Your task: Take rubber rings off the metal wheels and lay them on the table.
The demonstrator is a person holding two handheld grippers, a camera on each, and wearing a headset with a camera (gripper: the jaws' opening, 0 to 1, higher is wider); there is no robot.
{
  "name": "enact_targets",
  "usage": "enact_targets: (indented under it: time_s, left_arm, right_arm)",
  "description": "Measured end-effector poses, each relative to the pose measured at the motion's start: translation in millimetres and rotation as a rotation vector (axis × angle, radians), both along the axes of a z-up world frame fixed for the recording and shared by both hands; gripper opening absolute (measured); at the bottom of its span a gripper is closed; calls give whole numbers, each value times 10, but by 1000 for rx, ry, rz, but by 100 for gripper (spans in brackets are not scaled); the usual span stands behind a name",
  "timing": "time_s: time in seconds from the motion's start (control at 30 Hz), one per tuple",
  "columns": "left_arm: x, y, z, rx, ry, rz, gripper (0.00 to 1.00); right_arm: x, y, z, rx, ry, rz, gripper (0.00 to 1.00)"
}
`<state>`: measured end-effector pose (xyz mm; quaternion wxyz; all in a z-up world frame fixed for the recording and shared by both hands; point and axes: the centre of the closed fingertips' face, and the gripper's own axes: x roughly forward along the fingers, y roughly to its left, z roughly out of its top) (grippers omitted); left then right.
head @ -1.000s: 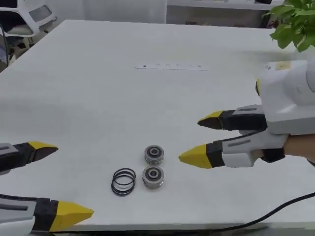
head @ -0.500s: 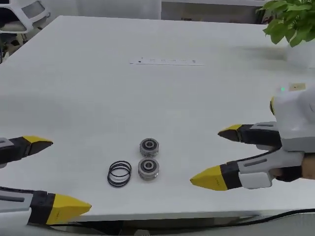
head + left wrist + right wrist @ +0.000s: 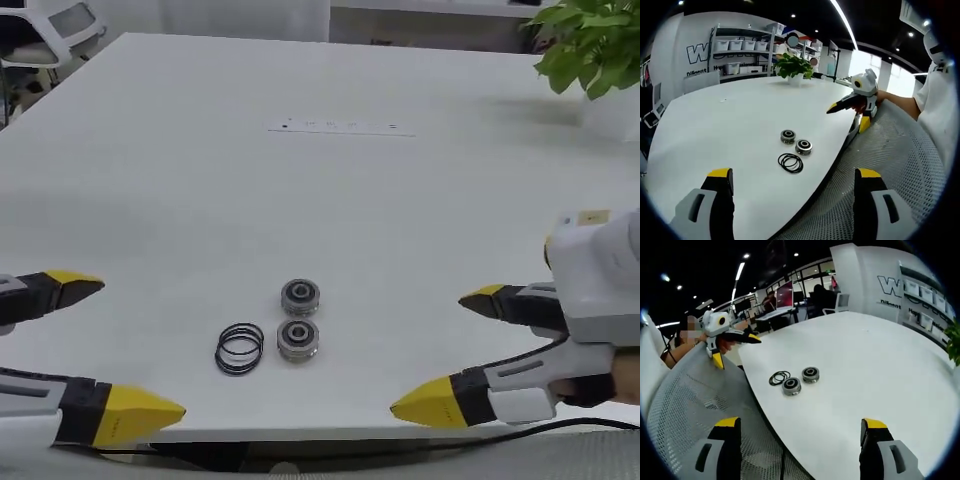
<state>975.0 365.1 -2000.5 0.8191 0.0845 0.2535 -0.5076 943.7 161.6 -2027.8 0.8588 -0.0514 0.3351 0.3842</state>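
Two small metal wheels [image 3: 299,296] [image 3: 297,339] lie side by side near the front edge of the white table [image 3: 300,200]; they also show in the left gripper view [image 3: 787,136] [image 3: 803,147] and the right gripper view [image 3: 810,374] [image 3: 791,385]. A small pile of black rubber rings [image 3: 239,348] [image 3: 790,162] [image 3: 779,377] lies flat just left of the nearer wheel. My left gripper [image 3: 95,348] stands open at the table's front left corner, holding nothing. My right gripper [image 3: 450,352] stands open at the front right, well apart from the wheels.
A flat power strip [image 3: 340,127] lies mid-table farther back. A potted green plant [image 3: 590,45] stands at the far right. White mesh fabric [image 3: 695,405] hangs below the table's front edge. Shelves with bins [image 3: 740,47] line the room behind.
My right gripper has drawn back toward the front right, away from the wheels. The left gripper stays about where it was. Wheels and rings lie unmoved; the head camera shifted a little.
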Motion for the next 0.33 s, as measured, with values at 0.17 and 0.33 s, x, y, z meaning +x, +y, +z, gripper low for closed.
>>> enact_targets:
  time_s: [0.17, 0.33]
  left_arm:
    - [18, 8, 23, -13, -4, 16, 99]
    - [26, 9, 38, -27, -3, 28, 99]
  right_arm:
    - [-11, 3, -4, 3, 4, 0, 99]
    - [-33, 12, -25, 0, 11, 10, 99]
